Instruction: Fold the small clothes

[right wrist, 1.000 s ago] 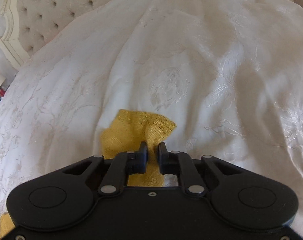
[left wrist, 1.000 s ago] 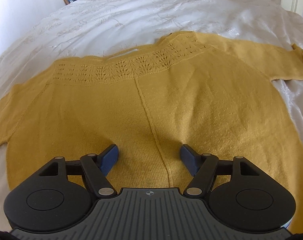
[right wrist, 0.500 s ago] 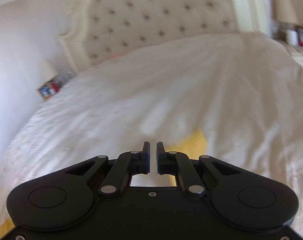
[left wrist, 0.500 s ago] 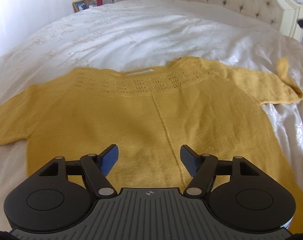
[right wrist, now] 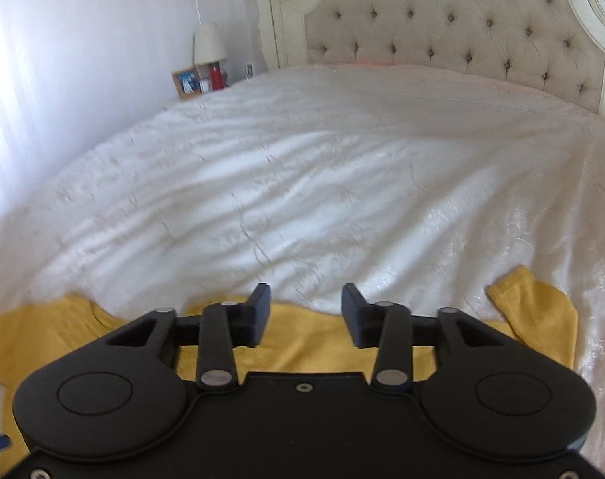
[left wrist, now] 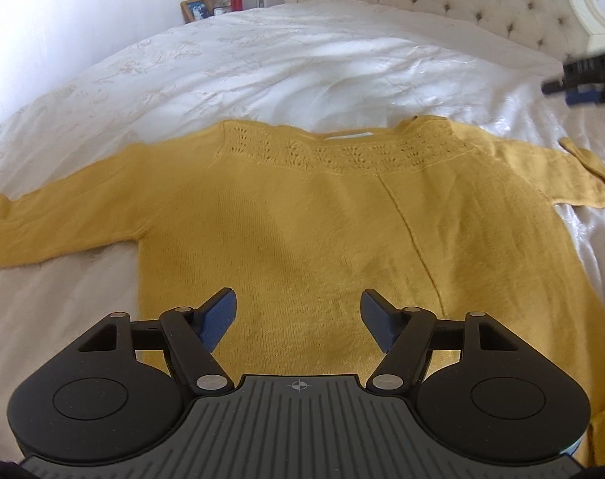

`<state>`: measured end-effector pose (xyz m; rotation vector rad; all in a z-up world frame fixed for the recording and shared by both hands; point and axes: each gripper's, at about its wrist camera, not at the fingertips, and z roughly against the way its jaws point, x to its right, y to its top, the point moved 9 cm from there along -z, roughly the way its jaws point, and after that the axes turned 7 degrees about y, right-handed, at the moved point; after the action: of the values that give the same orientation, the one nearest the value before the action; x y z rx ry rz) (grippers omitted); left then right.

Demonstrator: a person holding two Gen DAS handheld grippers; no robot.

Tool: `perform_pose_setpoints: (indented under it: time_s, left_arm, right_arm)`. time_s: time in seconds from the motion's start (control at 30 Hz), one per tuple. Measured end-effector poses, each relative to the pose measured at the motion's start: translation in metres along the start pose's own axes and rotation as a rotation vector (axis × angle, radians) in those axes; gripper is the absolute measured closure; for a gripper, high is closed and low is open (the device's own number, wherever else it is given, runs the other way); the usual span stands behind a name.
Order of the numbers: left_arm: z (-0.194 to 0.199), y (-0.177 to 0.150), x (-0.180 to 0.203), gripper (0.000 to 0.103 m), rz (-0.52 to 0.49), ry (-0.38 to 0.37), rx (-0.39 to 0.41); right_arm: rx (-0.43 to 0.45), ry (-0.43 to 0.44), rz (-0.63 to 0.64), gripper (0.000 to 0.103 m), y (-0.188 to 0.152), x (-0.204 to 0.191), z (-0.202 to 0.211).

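Observation:
A mustard-yellow knitted sweater [left wrist: 302, 219] lies flat on the white bedspread [left wrist: 302, 60], neckline toward the headboard, both sleeves spread out. My left gripper [left wrist: 298, 315] hovers open over its lower body, nothing between its blue pads. In the right wrist view the sweater [right wrist: 302, 339] shows as a yellow strip below the fingers, its right sleeve cuff [right wrist: 538, 311] lying loose on the bedspread. My right gripper [right wrist: 305, 315] is above the sweater's upper edge, its jaws opening with nothing between them. It also appears, blurred, as the right gripper [left wrist: 582, 80] at the far right of the left wrist view.
A tufted beige headboard [right wrist: 462, 28] stands at the far end of the bed. A nightstand at the far left carries a lamp [right wrist: 209, 46], a picture frame [right wrist: 186, 84] and a red bottle [right wrist: 215, 76]. A white wall runs along the left.
My right gripper let go of the sleeve cuff, lifted away, rolled and swung to the left, and its jaws parted. My left gripper drew back and up, so more of the sweater shows.

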<state>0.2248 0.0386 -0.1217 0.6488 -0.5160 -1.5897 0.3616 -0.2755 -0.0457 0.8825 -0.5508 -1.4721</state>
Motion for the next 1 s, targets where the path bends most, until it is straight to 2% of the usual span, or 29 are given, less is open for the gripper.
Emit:
perform_pose_setpoints:
  time_s: [0.1, 0.17, 0.23, 0.33, 0.57, 0.7, 0.9, 0.93, 0.97, 1.0]
  left_arm:
    - [-0.009, 0.000, 0.004, 0.035, 0.012, -0.007, -0.010]
    - [-0.015, 0.001, 0.009, 0.035, 0.007, -0.005, -0.013]
    - [-0.023, 0.001, 0.015, 0.035, -0.001, -0.004, -0.020]
    - [-0.036, -0.003, 0.024, 0.035, -0.014, 0.000, -0.043]
    - [-0.048, -0.010, 0.033, 0.020, -0.054, 0.024, -0.037]
    - [-0.051, -0.011, 0.034, 0.018, -0.060, 0.014, -0.036]
    - [-0.052, -0.010, 0.036, 0.013, -0.058, 0.007, -0.046]
    - [-0.053, -0.009, 0.036, 0.012, -0.058, 0.006, -0.047]
    - [-0.053, -0.009, 0.036, 0.012, -0.058, 0.006, -0.047]
    - [-0.053, -0.009, 0.036, 0.012, -0.059, 0.006, -0.048]
  right_arm:
    - [-0.041, -0.078, 0.047, 0.045, -0.031, 0.013, -0.004]
    - [-0.046, -0.130, 0.058, 0.031, -0.045, 0.033, -0.004]
    - [-0.018, -0.189, 0.054, 0.026, -0.048, 0.054, -0.002]
    - [0.016, -0.253, 0.062, 0.013, -0.046, 0.084, -0.003]
    - [0.007, -0.326, 0.026, 0.015, -0.043, 0.141, -0.033]
    - [-0.024, -0.353, 0.027, 0.017, -0.044, 0.157, -0.059]
    - [-0.096, -0.425, 0.042, 0.031, -0.055, 0.183, -0.088]
    - [-0.097, -0.423, 0.038, 0.039, -0.056, 0.186, -0.089]
    - [-0.093, -0.406, 0.026, 0.058, -0.057, 0.190, -0.089]
    - [-0.092, -0.381, 0.000, 0.071, -0.057, 0.193, -0.088]
